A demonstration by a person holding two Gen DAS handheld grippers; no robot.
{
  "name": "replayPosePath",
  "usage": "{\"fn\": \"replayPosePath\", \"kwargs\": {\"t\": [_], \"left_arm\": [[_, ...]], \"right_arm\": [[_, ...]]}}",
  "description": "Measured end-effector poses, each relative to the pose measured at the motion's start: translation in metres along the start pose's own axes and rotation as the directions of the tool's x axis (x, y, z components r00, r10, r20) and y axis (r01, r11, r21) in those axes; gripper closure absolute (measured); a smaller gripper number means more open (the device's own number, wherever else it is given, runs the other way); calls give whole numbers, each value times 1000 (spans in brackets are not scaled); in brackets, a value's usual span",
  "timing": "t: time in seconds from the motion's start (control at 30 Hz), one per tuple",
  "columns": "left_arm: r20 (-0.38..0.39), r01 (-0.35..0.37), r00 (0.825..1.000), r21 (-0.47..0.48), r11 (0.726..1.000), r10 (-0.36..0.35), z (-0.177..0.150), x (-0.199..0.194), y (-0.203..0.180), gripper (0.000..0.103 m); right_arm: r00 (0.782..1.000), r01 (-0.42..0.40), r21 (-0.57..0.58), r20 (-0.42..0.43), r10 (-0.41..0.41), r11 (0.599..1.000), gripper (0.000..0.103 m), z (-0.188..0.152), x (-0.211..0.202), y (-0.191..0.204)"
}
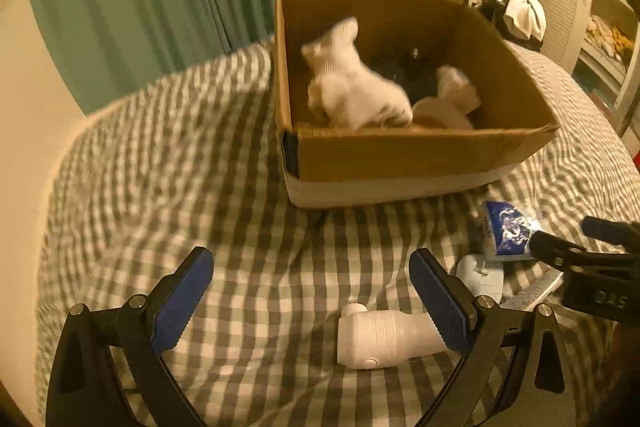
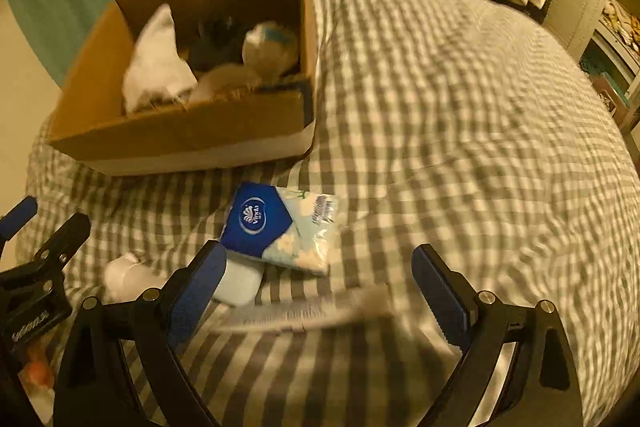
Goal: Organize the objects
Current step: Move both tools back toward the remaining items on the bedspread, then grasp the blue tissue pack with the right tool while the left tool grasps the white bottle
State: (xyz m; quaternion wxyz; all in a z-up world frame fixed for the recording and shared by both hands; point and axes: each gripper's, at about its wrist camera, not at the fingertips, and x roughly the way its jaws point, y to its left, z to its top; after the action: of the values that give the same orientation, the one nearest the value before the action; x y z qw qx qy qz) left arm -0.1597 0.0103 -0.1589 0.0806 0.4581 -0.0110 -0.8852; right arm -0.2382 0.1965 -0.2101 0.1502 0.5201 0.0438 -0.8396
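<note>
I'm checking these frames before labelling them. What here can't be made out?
- Dark item in the cardboard box: left view, blurred, partly behind the white sock.
- Long tube: right view, motion blur smears its print.
- Pale blue case: right view, part hidden by the right gripper.
- White bottle: left view, one end behind the left gripper.

A bed with a grey-and-white checked cover (image 2: 460,115) carries everything; a cardboard box (image 2: 180,135) sits on it; near the box lie a blue tissue pack (image 2: 280,227), a pale blue case (image 2: 240,281), a white bottle-shaped device (image 1: 384,339) and a blurred flat strip (image 2: 304,315).
</note>
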Motion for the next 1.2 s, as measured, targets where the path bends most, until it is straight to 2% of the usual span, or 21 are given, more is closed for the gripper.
{"fn": "replayPosePath", "kwargs": {"t": [0.2, 0.37, 0.47, 0.6, 0.7, 0.87, 1.03, 1.1, 1.17, 1.2], "left_arm": [[-73, 18, 997, -6, 1000, -18, -7, 22, 3, 2], [-116, 40, 993, 14, 999, -38, -11, 33, -2, 2], [-131, 53, 990, 34, 998, -48, -12, 34, -6, 2], [-110, 58, 993, 58, 997, -51, -13, 26, -12, 2], [-97, 73, 993, 79, 994, -65, -11, 20, -19, 2], [-107, 134, 987, 114, 984, -122, 1, 13, -40, 2], [-162, 189, 973, 176, 966, -161, 7, 23, -78, 2], [-188, 227, 964, 215, 950, -188, 9, 31, -89, 2], [-202, 248, 958, 239, 939, -202, 9, 36, -99, 2], [-216, 267, 952, 246, 932, -216, 9, 40, -103, 6]], "right_arm": [[996, -44, 15, -81, 45, 999, 9, 9, 40, 7], [995, -55, 37, -87, 58, 998, 10, 7, 52, 7], [995, -59, 25, -78, 61, 998, 40, 3, 47, 9], [996, -63, 25, -69, 65, 998, 43, -2, 42, 9], [997, -76, 37, -24, 76, 996, 45, -6, 26, 4], [997, -78, 62, 29, 77, 995, 46, -12, -3, -13], [996, -23, 69, 83, 18, 997, 46, -17, -35, -37], [996, -25, 90, 91, 17, 996, 46, -22, -38, -51], [996, -19, 114, 88, 9, 993, 45, -15, -36, -63], [996, -17, 118, 86, 7, 993, 45, -19, -34, -66]]}}
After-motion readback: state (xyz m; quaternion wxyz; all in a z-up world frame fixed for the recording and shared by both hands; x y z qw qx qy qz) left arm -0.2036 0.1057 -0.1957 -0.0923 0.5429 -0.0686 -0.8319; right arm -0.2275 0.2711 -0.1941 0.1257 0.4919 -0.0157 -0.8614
